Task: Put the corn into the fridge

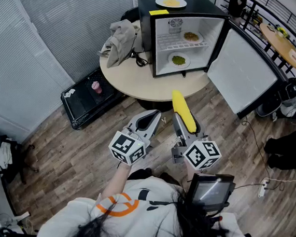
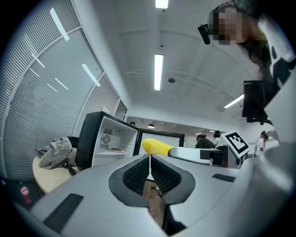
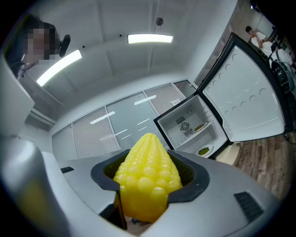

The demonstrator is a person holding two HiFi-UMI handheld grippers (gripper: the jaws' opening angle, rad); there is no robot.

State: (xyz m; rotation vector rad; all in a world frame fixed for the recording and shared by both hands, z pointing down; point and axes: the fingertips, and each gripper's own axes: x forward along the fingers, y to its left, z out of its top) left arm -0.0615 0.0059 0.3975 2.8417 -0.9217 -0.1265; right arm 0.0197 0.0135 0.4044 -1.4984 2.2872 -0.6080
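Observation:
A yellow corn cob (image 1: 183,111) sticks out ahead of my right gripper (image 1: 182,123), which is shut on its rear half. In the right gripper view the corn (image 3: 147,178) fills the gap between the jaws, tip pointing forward. The small black fridge (image 1: 149,34) stands on a round table (image 1: 141,81) ahead, its door (image 1: 243,72) swung wide open to the right. My left gripper (image 1: 148,116) hovers beside the right one, jaws shut with nothing between them (image 2: 150,159). The left gripper view also shows the corn (image 2: 157,147) and the fridge (image 2: 104,139).
Inside the fridge a plate of food (image 1: 191,36) sits on the wire shelf and a plate of greens (image 1: 179,60) on the floor. Another plate (image 1: 170,2) rests on top. A grey cloth (image 1: 121,42) lies left of the fridge. A black crate (image 1: 90,97) stands on the floor.

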